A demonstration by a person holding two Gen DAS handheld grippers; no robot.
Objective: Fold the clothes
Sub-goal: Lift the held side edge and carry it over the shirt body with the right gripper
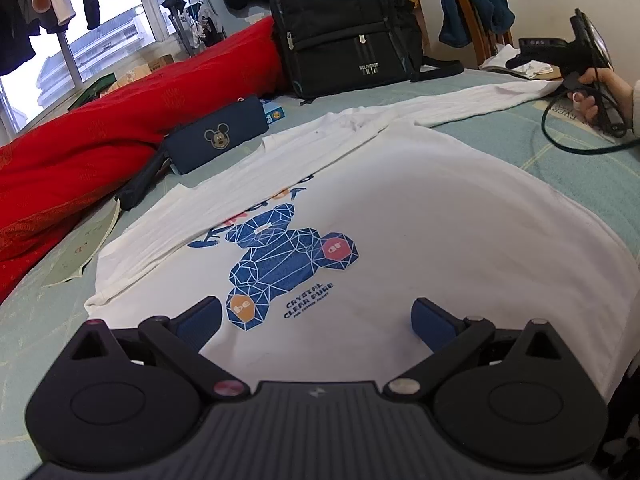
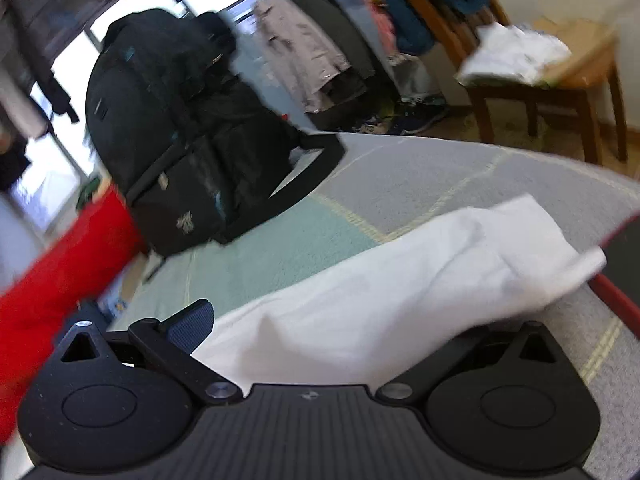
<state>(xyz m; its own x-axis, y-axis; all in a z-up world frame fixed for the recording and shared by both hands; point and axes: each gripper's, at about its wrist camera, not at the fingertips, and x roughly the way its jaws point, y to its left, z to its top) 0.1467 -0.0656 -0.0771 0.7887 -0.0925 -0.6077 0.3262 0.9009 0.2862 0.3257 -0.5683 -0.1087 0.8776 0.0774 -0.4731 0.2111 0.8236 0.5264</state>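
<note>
Bed w/ pale green sheet (image 1: 580, 168), window at far left. L to R in left wrist view: red blanket (image 1: 100, 140) bunched along the left edge, navy pouch (image 1: 218, 136) w/ mouse logo just beside it, black backpack (image 1: 344, 28) upright behind, wooden chair (image 1: 476, 20) w/ teal garment at back right.

White long-sleeve tee (image 1: 420, 220) lies flat mid-bed, print side up: blue geometric bear, orange and red patches, blue text under it. One sleeve is folded across the chest, the other stretches out to the far right.

Left gripper (image 1: 316, 320) hovers over the hem, jaws wide apart, nothing held.

Right gripper (image 2: 320, 316): sleeve end drapes across it and hides one finger. Right wrist view blurred, can't tell grip or opening.
</note>
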